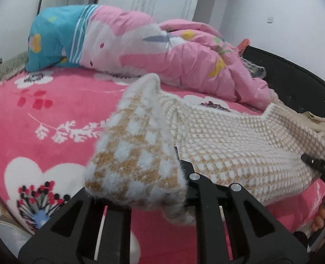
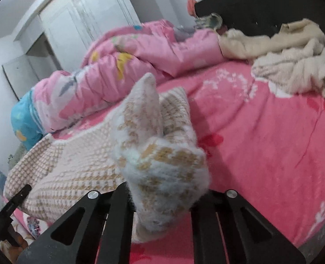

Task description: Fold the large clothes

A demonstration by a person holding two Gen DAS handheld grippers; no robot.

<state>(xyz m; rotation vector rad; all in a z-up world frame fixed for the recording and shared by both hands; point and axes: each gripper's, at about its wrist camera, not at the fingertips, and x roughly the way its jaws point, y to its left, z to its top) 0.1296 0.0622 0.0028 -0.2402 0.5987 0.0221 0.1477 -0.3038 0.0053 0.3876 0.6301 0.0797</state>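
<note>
Bunched in each gripper's closed jaws, left gripper (image 1: 180, 176) and right gripper (image 2: 162, 189), the checked sweater (image 1: 239, 140) spans crosswise between them above the bed (image 1: 41, 110), body sagging onto it.

- My left gripper (image 1: 162, 189) is clamped on a bunched corner of the tan-and-white knit sweater (image 1: 228, 140), lifting it off the pink floral blanket (image 1: 52, 114).
- The sweater stretches rightward to my right gripper (image 1: 316, 164) at the frame edge.
- Behind lie a pink quilt (image 1: 173, 55) and a blue pillow (image 1: 50, 41).
</note>
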